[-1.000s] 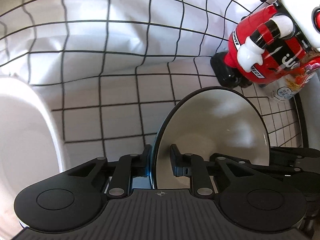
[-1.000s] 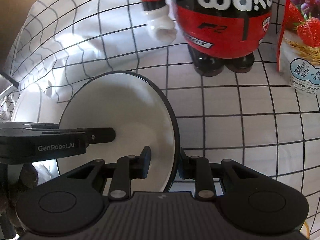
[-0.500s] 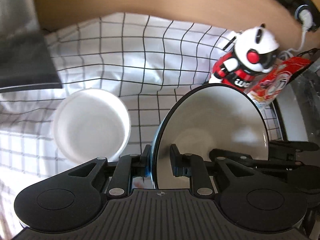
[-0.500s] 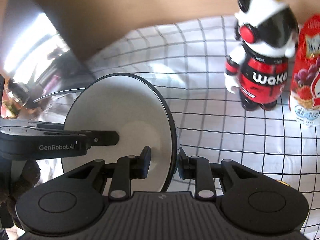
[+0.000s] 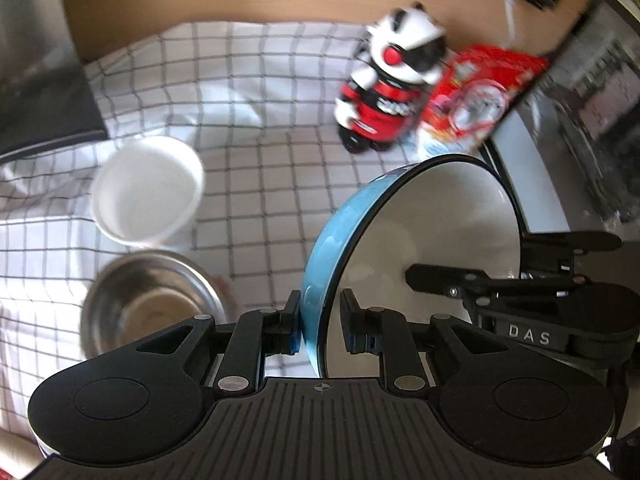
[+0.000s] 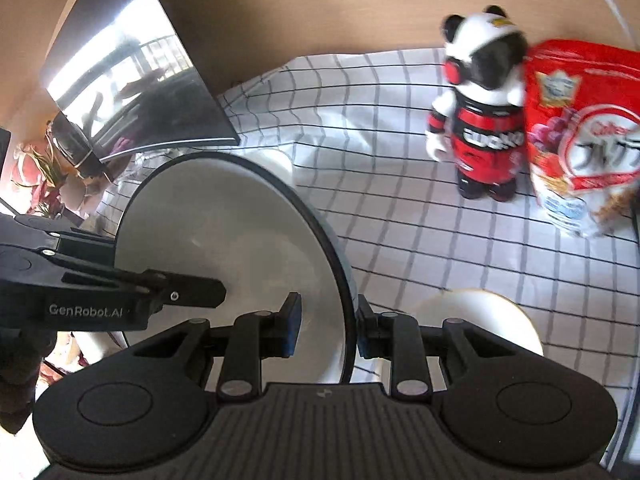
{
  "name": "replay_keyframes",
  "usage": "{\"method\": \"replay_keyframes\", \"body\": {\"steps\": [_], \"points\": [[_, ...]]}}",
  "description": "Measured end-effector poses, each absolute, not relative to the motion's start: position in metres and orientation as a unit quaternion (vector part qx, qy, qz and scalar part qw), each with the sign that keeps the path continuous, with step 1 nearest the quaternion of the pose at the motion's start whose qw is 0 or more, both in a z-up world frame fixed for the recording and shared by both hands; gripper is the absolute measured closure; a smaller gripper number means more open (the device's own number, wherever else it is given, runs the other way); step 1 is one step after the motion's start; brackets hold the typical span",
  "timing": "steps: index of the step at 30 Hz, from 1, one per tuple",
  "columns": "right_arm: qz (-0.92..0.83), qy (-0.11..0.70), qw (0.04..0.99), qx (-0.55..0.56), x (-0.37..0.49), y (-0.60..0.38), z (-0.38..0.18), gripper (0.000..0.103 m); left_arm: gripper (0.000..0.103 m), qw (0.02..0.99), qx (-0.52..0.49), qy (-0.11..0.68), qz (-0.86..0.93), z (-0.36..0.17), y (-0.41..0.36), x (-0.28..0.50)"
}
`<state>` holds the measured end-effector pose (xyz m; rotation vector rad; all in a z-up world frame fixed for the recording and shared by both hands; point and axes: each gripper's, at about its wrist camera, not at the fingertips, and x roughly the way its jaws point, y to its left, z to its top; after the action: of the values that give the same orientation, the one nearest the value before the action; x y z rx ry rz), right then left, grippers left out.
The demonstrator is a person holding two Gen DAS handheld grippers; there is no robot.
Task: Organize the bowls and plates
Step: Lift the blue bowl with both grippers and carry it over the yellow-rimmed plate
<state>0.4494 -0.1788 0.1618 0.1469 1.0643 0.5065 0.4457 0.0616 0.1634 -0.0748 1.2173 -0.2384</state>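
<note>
Both grippers hold one bowl by opposite sides of its rim, lifted well above the table. The bowl (image 5: 432, 232) is white inside, light blue outside, with a black rim; it also shows in the right wrist view (image 6: 224, 248). My left gripper (image 5: 319, 322) is shut on its left rim. My right gripper (image 6: 326, 326) is shut on its right rim. On the checked cloth below sit a white bowl (image 5: 146, 190), a steel bowl (image 5: 148, 300) and a white bowl with a tan rim (image 6: 480, 316).
A panda figure in red (image 6: 482, 120) and a red cereal bag (image 6: 584, 136) stand at the back right. A dark glossy panel (image 6: 132, 80) leans at the back left. The checked cloth (image 5: 248, 92) covers a wooden table.
Both grippers have lifted the bowl up and away from the cloth. The white bowl, steel bowl, panda figure and cereal bag now appear smaller, farther below.
</note>
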Motion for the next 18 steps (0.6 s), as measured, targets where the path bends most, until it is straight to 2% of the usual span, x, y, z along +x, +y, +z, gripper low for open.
{"method": "replay_keyframes", "body": {"steps": [18], "points": [[0.147, 0.525, 0.834, 0.084, 0.424, -0.292, 0.104, 0.075, 0.082, 0.770, -0.061, 0.612, -0.173, 0.093, -0.047, 0.441]]}}
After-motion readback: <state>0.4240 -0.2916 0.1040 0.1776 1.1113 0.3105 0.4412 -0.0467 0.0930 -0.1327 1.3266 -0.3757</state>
